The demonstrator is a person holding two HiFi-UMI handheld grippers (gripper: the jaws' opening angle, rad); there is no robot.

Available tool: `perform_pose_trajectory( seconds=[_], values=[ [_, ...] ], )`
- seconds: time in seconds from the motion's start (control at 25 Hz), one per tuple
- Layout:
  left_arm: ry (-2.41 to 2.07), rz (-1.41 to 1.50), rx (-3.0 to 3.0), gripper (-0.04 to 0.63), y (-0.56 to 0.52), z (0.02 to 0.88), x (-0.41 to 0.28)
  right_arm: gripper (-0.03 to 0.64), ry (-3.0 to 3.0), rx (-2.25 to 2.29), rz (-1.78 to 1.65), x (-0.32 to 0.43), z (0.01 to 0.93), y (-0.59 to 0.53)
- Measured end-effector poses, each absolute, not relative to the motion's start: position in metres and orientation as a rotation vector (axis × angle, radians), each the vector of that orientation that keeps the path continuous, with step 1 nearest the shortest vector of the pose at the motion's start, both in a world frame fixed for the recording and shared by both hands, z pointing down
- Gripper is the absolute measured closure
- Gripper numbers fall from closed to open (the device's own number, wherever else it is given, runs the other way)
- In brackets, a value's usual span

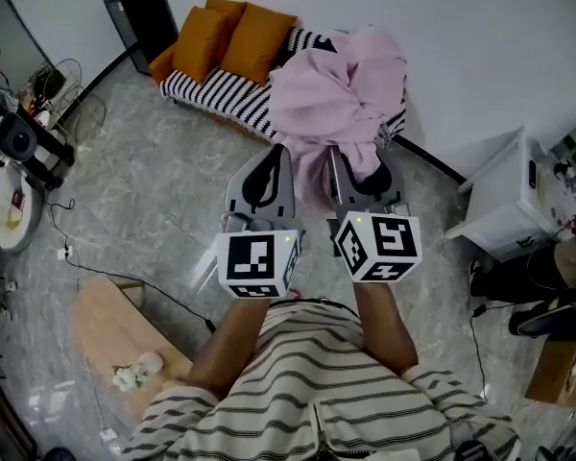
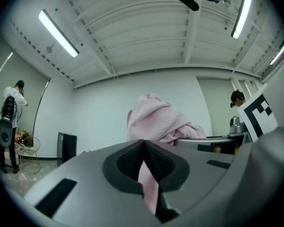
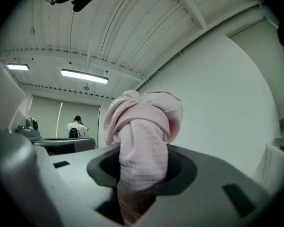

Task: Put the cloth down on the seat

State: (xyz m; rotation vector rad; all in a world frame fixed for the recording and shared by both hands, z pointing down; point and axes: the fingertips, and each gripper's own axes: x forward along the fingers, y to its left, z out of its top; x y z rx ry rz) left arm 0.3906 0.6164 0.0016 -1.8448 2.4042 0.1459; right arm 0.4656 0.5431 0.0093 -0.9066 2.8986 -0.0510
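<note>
A bunched pink cloth (image 1: 336, 89) hangs in the air over the right end of the black-and-white striped seat (image 1: 221, 89). Both grippers hold it from below, side by side. My left gripper (image 1: 272, 166) is shut on a thin fold of the cloth (image 2: 154, 122), its pads meeting above a pink strip. My right gripper (image 1: 357, 166) is shut on a thick rolled bundle of the cloth (image 3: 144, 126), which fills the gap between its jaws. The cloth hides the seat's right end in the head view.
Two orange cushions (image 1: 230, 32) lean at the seat's left end, next to a black box (image 1: 144, 17). A white cabinet (image 1: 504, 200) stands at the right, a low wooden table (image 1: 115, 339) at the lower left. Cables (image 1: 125, 277) cross the marble floor.
</note>
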Motion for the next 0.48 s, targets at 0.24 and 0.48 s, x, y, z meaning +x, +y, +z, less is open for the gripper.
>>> perform_pose_trajectory(
  seconds=[0.24, 0.48],
  values=[
    [2.415, 0.144, -1.833, 0.591, 0.610, 0.003, 0.403, 0.439, 2.897, -0.884, -0.064, 0.474, 0.010, 0.536],
    [2.446, 0.128, -1.804, 0.591, 0.594, 0.004, 0.419, 0.439, 2.899, -0.837, -0.090, 0.489, 0.009, 0.520]
  ],
)
